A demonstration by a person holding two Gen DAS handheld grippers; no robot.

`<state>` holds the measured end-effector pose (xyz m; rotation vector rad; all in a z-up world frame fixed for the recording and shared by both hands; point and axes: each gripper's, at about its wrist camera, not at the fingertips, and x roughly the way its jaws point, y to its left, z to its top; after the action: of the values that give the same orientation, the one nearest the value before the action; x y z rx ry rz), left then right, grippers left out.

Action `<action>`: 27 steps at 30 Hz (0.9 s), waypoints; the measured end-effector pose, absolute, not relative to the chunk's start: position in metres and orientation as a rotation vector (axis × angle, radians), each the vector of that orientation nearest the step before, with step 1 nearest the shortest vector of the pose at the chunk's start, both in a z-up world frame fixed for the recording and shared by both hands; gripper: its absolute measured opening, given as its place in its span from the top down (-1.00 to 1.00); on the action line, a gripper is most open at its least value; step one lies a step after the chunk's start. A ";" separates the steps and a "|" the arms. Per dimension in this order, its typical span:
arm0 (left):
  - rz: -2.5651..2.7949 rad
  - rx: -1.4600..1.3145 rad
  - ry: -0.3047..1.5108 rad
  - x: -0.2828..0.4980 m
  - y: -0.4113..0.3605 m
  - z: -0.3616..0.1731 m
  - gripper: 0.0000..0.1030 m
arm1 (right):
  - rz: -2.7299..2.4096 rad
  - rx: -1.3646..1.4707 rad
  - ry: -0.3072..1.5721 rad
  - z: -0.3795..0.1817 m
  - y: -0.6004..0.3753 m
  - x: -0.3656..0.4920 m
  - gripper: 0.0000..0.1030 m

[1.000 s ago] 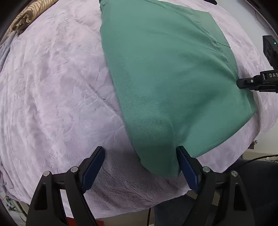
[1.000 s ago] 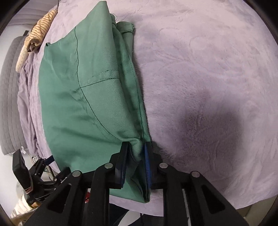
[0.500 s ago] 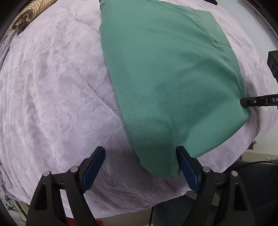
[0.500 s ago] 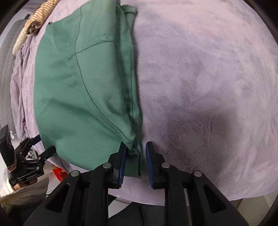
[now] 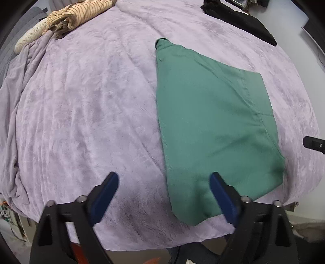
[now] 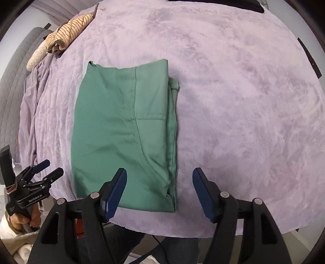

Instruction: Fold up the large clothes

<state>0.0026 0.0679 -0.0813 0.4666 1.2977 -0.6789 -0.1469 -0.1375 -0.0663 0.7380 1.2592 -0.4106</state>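
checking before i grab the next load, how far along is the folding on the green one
Done: the green garment lies folded in a flat rectangle on the purple blanket. In hand: nothing; the left hand-held gripper and right hand-held gripper are opening, empty. Left: possibly the striped garment bunched at the far corner.

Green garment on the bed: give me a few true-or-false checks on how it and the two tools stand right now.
1. The green garment lies folded flat on the lavender blanket. True.
2. The right tool clamps the garment's edge. False: its jaws are opening above the cloth and pinch nothing.
3. The left tool holds nothing. True: its jaws are opening, clear of the cloth.
4. A striped beige garment sits bundled at the blanket's far corner. True.
5. The green garment overlaps the striped one. False: bare blanket separates them.
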 end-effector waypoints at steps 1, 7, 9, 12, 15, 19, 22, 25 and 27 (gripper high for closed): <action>-0.666 0.462 1.290 0.003 0.067 -0.078 -1.00 | -0.423 0.737 1.255 -0.062 -0.136 -0.143 -0.51; -0.642 0.471 1.285 0.004 0.065 -0.069 -1.00 | -0.477 0.652 1.247 -0.044 -0.126 -0.132 -0.99; -0.637 0.476 1.277 -0.001 0.066 -0.063 -1.00 | -0.474 0.641 1.243 -0.043 -0.119 -0.128 -0.99; -0.636 0.492 1.268 -0.004 0.065 -0.061 -1.00 | -0.486 0.610 1.251 -0.041 -0.111 -0.122 -0.99; -0.629 0.504 1.250 -0.009 0.064 -0.058 -1.00 | -0.511 0.601 1.266 -0.040 -0.111 -0.123 -0.99; -0.624 0.509 1.232 -0.012 0.064 -0.054 -1.00 | -0.529 0.595 1.271 -0.039 -0.111 -0.126 -0.99; -0.620 0.511 1.229 -0.012 0.063 -0.053 -1.00 | -0.538 0.581 1.273 -0.038 -0.110 -0.127 -0.99; -0.615 0.517 1.227 -0.013 0.063 -0.052 -1.00 | -0.543 0.571 1.273 -0.037 -0.109 -0.128 -0.99; -0.614 0.519 1.226 -0.013 0.063 -0.052 -1.00 | -0.545 0.568 1.273 -0.036 -0.108 -0.128 -0.99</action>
<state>-0.0127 0.0634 -0.0520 0.5185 1.2260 -0.6136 -0.1280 -0.1080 -0.0360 0.5682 1.2729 -0.5450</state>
